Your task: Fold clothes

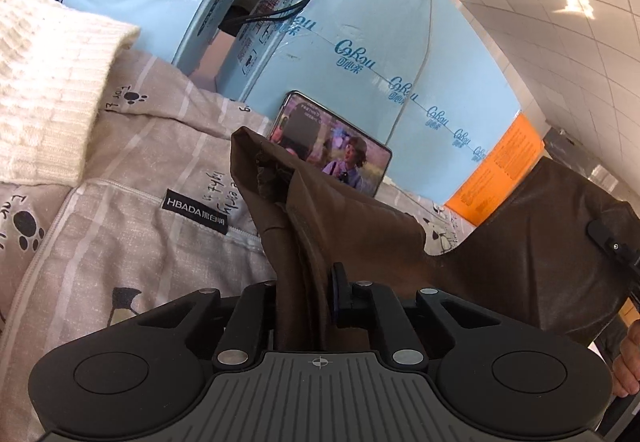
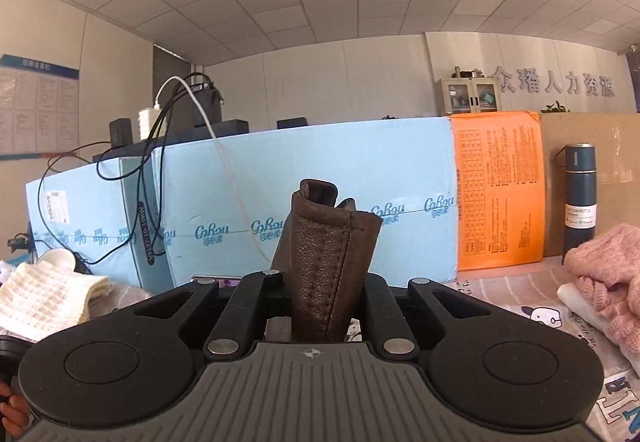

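Note:
A brown leather garment point(image 1: 360, 226) hangs lifted above the patterned bedsheet point(image 1: 120, 242), stretched between both grippers. My left gripper point(image 1: 304, 294) is shut on a bunched edge of it, the cloth rising from between the fingers. In the right wrist view a stitched brown leather edge point(image 2: 328, 262) stands up from my right gripper point(image 2: 320, 306), which is shut on it. At the right edge of the left wrist view the other gripper point(image 1: 618, 242) holds the far end of the garment.
A cream knit sweater point(image 1: 44, 82) lies at the left, and a pink knit garment point(image 2: 608, 274) at the right. A phone point(image 1: 332, 146) leans on light blue boxes point(image 1: 360, 42). An orange box point(image 2: 496, 190) and a dark flask point(image 2: 580, 198) stand behind. Cables point(image 2: 160, 146) hang over the boxes.

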